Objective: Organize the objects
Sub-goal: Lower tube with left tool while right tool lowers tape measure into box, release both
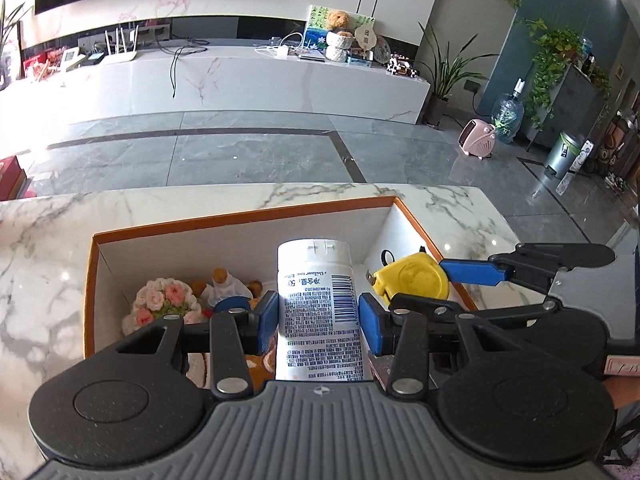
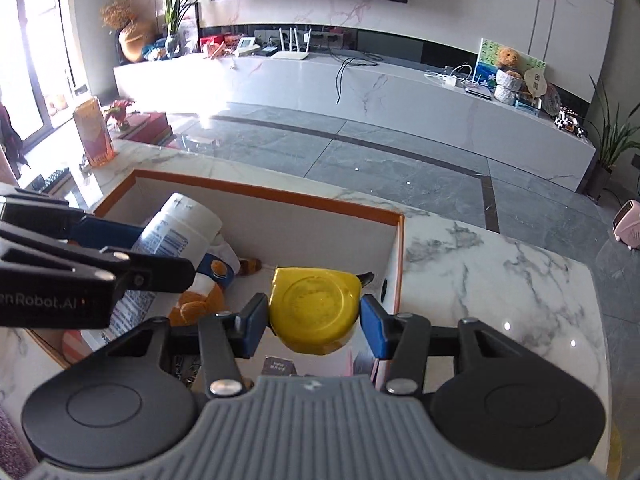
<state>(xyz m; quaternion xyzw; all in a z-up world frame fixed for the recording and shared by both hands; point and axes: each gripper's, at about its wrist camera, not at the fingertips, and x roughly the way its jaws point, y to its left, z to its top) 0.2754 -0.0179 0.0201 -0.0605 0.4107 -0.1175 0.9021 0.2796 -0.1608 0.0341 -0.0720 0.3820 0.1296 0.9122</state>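
The left gripper [image 1: 319,322] has its blue pads clamped on a white plastic bottle with a printed label and barcode [image 1: 318,304], dead centre in the left wrist view, the bottle's flat end pointing away over the box. That box is a white cardboard one with an orange rim [image 1: 240,216], sitting on the grey-veined white marble tabletop [image 1: 48,248]. Down in its lower left lies a bouquet of pink and cream flowers [image 1: 166,300], with a small doll-like figure [image 1: 222,284] just beside it, partly hidden behind the gripper's left finger.

Over on the right of that frame, the right gripper [image 2: 314,322] is squeezed onto a yellow plastic tape measure [image 2: 314,308], held above the right end of the box. From the right wrist view the tape measure sits lower centre, pads pressing both its sides, and the bottle shows at the left edge, tilted in the other gripper. An orange and white plush toy [image 2: 200,300] lies on the box floor below it. Beyond the table, grey floor tiles [image 1: 240,152] and a long white marble TV bench [image 2: 360,80].
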